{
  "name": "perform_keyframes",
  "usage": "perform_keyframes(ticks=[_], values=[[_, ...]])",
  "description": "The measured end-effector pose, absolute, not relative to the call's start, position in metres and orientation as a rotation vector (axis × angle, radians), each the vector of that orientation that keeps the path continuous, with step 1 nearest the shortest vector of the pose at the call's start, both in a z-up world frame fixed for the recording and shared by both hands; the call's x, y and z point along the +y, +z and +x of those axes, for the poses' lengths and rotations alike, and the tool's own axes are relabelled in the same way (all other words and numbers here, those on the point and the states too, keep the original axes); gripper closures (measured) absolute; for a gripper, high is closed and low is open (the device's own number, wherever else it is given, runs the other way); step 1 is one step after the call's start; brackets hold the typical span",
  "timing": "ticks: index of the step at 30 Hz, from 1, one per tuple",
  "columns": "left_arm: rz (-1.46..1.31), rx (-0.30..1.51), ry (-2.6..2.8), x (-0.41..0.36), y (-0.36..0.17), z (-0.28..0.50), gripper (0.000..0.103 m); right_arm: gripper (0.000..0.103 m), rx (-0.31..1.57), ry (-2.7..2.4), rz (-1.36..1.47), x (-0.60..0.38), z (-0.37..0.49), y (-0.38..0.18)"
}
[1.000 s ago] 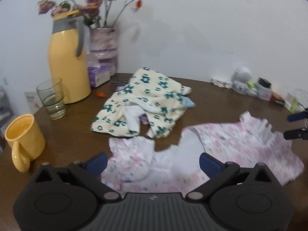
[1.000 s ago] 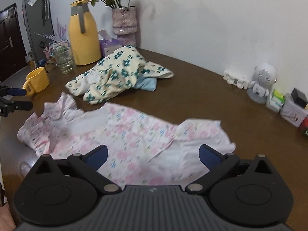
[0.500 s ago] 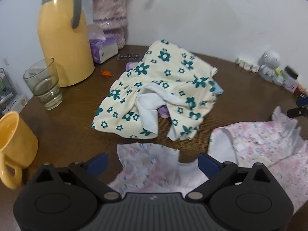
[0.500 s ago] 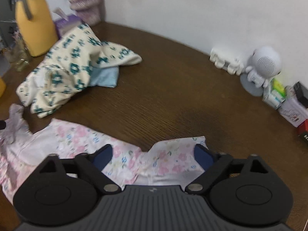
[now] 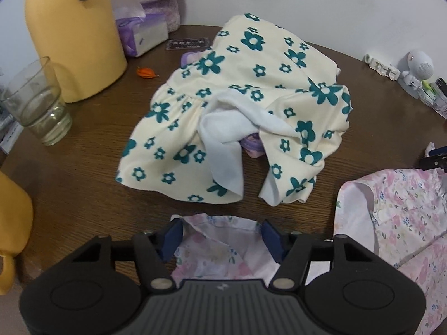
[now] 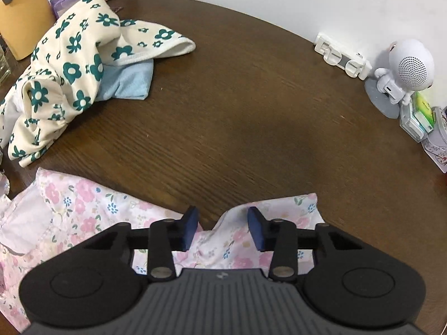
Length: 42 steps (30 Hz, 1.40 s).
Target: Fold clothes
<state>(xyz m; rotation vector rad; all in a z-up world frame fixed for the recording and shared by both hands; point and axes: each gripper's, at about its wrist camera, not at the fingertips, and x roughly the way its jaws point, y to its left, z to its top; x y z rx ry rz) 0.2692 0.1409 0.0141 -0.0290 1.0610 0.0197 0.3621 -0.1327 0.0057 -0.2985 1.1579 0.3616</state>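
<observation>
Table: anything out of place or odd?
Nothing spilled or damaged. The cream floral dress lies crumpled, unfolded, over a blue cloth, and a small orange scrap sits loose by the yellow flask.

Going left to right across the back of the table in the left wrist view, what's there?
Drinking glass → yellow thermos → tissue box → cream dress with teal flowers → white letter ornament → white robot figurine.
</observation>
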Motion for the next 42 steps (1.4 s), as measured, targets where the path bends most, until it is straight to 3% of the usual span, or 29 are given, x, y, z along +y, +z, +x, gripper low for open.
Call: perform_keyframes(ticks=[1,3,7,9,10,16,23,29,31,34,36,37,38,40,41,42], values=[[-0.025,1.065,0.02,0.14,0.013,0.27,0.043,0.073,1.16,0.361,-0.297,-0.133,0.361,0.004],[-0.017,1.079,0.025,0.138,0.009,0.271,0.058,0.086,1.163,0.36,-0.294,-0.133,0.36,0.002],[0.001,1.07,0.036,0.134,0.007,0.27,0.071,0.092,1.166,0.346,-0.299,-0.133,0.36,-0.002],[0.001,1.063,0.041,0.132,0.008,0.27,0.096,0.096,1.161,0.337,-0.295,-0.134,0.361,-0.003],[-0.004,1.06,0.041,0.132,0.008,0.27,0.1,0.098,1.156,0.331,-0.294,-0.135,0.36,-0.002],[0.052,0.912,0.043,0.122,0.034,0.243,0.102,0.101,1.075,0.345,-0.25,-0.144,0.343,0.022],[0.058,0.661,-0.006,0.114,0.071,0.151,0.102,0.101,0.866,0.429,-0.131,-0.183,0.255,0.071],[-0.019,0.63,0.004,0.111,0.053,0.081,0.102,0.103,0.842,0.456,-0.047,-0.216,0.2,0.062],[-0.05,0.677,0.012,0.115,0.039,0.075,0.101,0.102,0.834,0.465,-0.018,-0.227,0.182,0.06],[-0.112,0.735,0.04,0.124,0.032,0.082,0.09,0.098,0.822,0.478,0.024,-0.244,0.154,0.055],[-0.123,0.747,0.063,0.127,0.04,0.09,0.062,0.091,0.822,0.48,0.055,-0.249,0.153,0.058],[-0.11,0.742,0.054,0.124,0.047,0.096,0.056,0.072,0.827,0.48,0.057,-0.246,0.163,0.062],[-0.087,0.731,0.033,0.12,0.056,0.103,0.047,0.045,0.833,0.48,0.059,-0.244,0.173,0.066],[-0.037,0.718,-0.013,0.11,0.073,0.12,0.03,0.026,0.867,0.474,0.029,-0.229,0.201,0.072],[-0.009,0.722,-0.042,0.102,0.079,0.133,0.024,0.027,0.881,0.467,0.022,-0.221,0.214,0.073],[0.012,0.733,-0.067,0.094,0.083,0.146,0.023,0.027,0.901,0.455,0.014,-0.209,0.232,0.074]])
